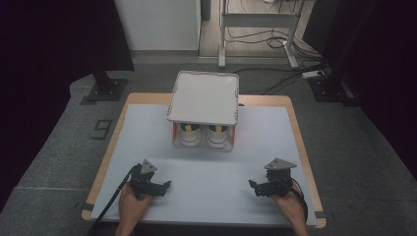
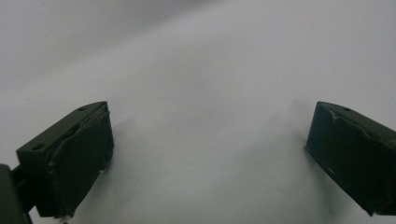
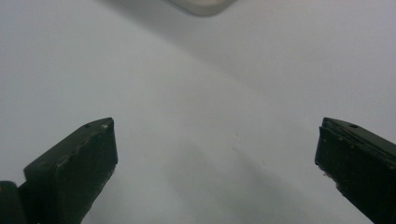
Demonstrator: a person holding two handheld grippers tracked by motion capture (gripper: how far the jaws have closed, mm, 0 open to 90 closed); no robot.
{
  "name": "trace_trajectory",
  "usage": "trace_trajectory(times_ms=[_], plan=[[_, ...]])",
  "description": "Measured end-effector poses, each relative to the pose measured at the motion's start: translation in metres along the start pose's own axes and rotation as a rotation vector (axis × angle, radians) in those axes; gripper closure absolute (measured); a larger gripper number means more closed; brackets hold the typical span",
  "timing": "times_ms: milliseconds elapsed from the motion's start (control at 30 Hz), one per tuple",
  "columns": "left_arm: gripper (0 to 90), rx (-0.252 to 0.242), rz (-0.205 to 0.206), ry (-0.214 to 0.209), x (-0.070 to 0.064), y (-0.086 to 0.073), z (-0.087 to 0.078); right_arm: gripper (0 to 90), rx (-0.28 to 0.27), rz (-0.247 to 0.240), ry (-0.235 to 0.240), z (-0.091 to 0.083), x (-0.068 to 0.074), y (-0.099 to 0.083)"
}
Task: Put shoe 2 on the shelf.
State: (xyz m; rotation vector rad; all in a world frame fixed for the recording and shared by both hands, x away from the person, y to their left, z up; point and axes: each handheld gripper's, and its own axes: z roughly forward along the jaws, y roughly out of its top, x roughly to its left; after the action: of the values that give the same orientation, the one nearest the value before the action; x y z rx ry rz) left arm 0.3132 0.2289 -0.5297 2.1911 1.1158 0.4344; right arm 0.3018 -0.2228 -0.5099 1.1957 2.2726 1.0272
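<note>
High view showed, nearest the bottom edge, the person's two hands resting low on the white surface [image 1: 206,191], each holding a tool. The left tool [image 1: 166,186] lay at the near left with its black cable trailing off the front edge, and the right tool [image 1: 252,185] lay at the near right; their tips pointed inward toward each other, with bare surface between them. Both tools stood wide open: in the left gripper view the left tool [image 2: 208,154] had its jaws far apart over plain white, and in the right gripper view the right tool [image 3: 215,163] was spread just as wide, gripping nothing.

Farther out, past the middle of the surface, stood a clear plastic box [image 1: 202,137] holding a pair of white shoes [image 1: 204,135] with yellow and black marks, toes toward the person. A flat white lid [image 1: 204,98] sat on top of the box, overhanging it. The box was well apart from both tools, ahead of them and roughly midway between, with nothing lying in the path. A blurred corner of the box [image 3: 201,5] showed at the top of the right gripper view.

Beyond the surface lay grey floor, cables and a metal stand frame [image 1: 258,22].
</note>
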Motion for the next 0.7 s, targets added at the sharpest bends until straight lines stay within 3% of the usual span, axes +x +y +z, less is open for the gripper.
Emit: trace_trajectory(times_ms=[300,700], plan=[[0.5,0.0,0.0,0.0,0.0,0.0,0.0,0.0,0.042,-0.001,-0.007,0.014,-0.001,-0.023],[0.5,0.0,0.0,0.0,0.0,0.0,0.0,0.0,0.042,-0.003,0.002,0.014,0.0,-0.025]])
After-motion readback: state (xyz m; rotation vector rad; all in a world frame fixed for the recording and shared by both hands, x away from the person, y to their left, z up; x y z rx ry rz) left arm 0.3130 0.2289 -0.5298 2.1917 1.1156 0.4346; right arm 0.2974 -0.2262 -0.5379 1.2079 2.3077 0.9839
